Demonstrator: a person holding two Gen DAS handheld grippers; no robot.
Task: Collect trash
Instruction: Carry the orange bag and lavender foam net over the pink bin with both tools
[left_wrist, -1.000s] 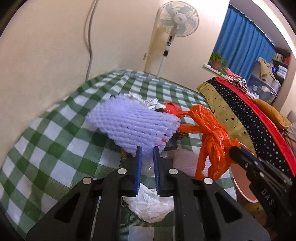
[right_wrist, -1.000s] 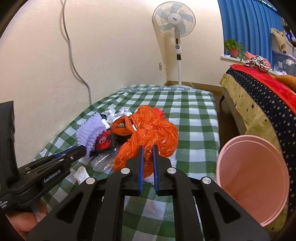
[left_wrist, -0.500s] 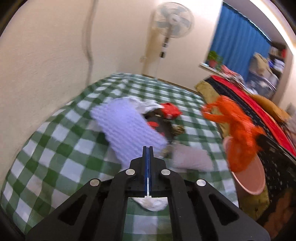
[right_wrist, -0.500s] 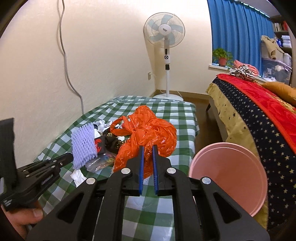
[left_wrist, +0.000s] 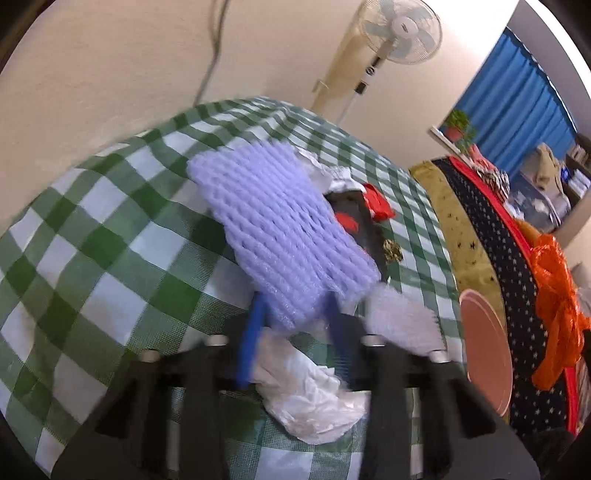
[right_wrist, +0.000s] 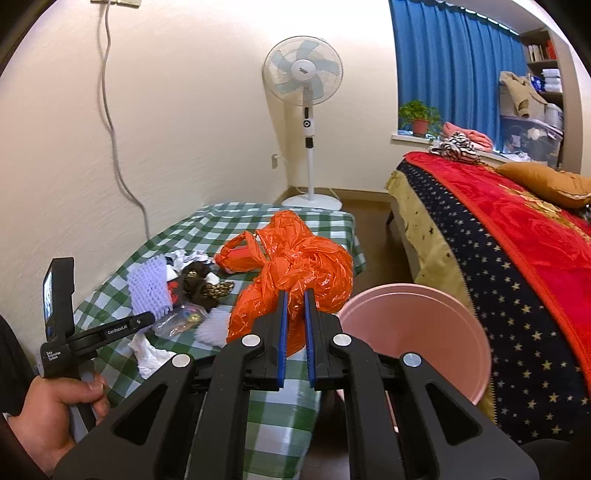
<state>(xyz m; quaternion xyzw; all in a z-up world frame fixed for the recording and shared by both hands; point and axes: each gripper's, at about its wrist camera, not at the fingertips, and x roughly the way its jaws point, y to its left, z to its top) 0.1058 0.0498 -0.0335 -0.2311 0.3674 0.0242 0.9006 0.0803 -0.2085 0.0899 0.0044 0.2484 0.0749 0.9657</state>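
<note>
Right wrist: right gripper pinches orange bag beside pink bin.

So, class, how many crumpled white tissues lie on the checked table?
2: one white tissue at the near edge beside the left gripper, another white tissue behind the purple foam net. More may be hidden.

The left gripper, seen from the right wrist camera, has white words on its black arm that look like "GenRobot.AI", and its handle says "Data Acquisition System" in small letters, though both are tiny and hard to read for sure.
</note>
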